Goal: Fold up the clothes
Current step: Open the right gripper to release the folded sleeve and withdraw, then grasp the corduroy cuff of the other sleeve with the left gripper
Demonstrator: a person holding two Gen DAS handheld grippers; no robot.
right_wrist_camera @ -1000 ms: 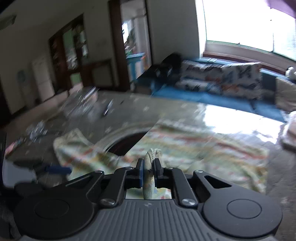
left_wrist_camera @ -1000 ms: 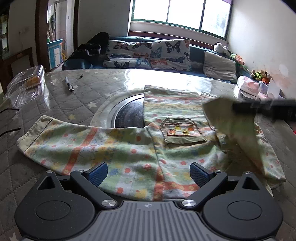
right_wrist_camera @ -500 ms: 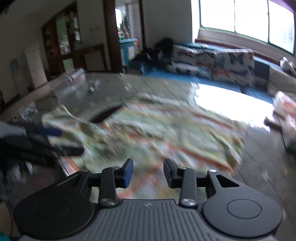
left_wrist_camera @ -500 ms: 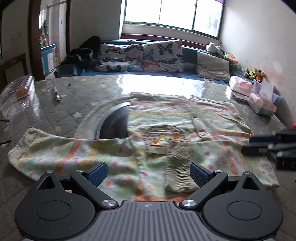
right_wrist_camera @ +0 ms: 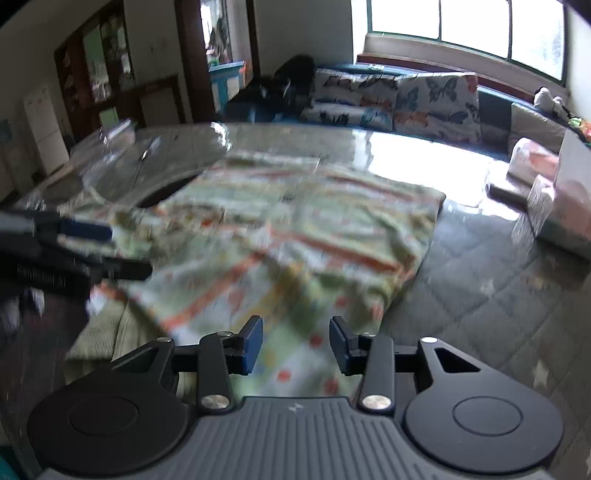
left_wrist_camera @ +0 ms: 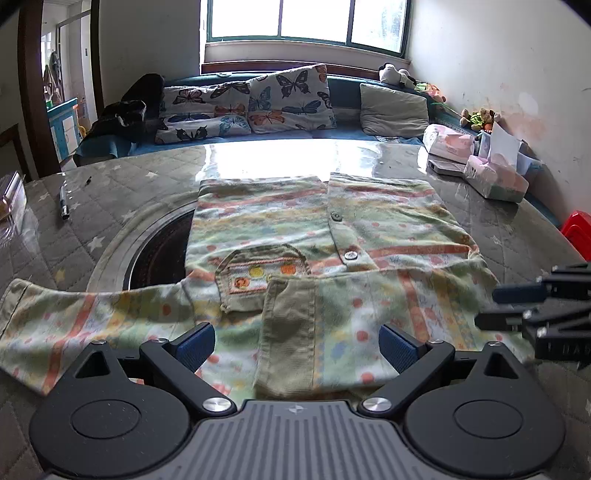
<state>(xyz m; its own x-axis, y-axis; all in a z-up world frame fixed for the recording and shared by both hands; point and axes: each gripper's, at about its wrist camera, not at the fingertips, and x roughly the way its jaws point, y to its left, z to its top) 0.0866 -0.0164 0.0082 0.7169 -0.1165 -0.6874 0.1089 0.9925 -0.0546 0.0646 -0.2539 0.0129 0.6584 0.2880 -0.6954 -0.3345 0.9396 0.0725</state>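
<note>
Fingers point(right_wrist_camera: 255, 345) of right gripper point(right_wrist_camera: 295, 345) opening, empty, above shirt point(left_wrist_camera: 314, 236); left gripper point(left_wrist_camera: 297, 343) spread wide, empty; sleeve point(left_wrist_camera: 74, 317) at 9 o'clock on worktop point(left_wrist_camera: 110, 192).

Pastel printed shirt point(left_wrist_camera: 295, 236) lies flat on table; right sleeve folded inward.

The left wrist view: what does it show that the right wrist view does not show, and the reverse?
Only the left wrist view shows the shirt's pocket, its buttons, the sleeve still spread out to the left, and the red stool. Only the right wrist view shows the white cabinet and the dark doorway. Both show the shirt, the butterfly cushions, the window, and the other gripper at the edge: right gripper opening with nothing between its jaws, left gripper wide open.
</note>
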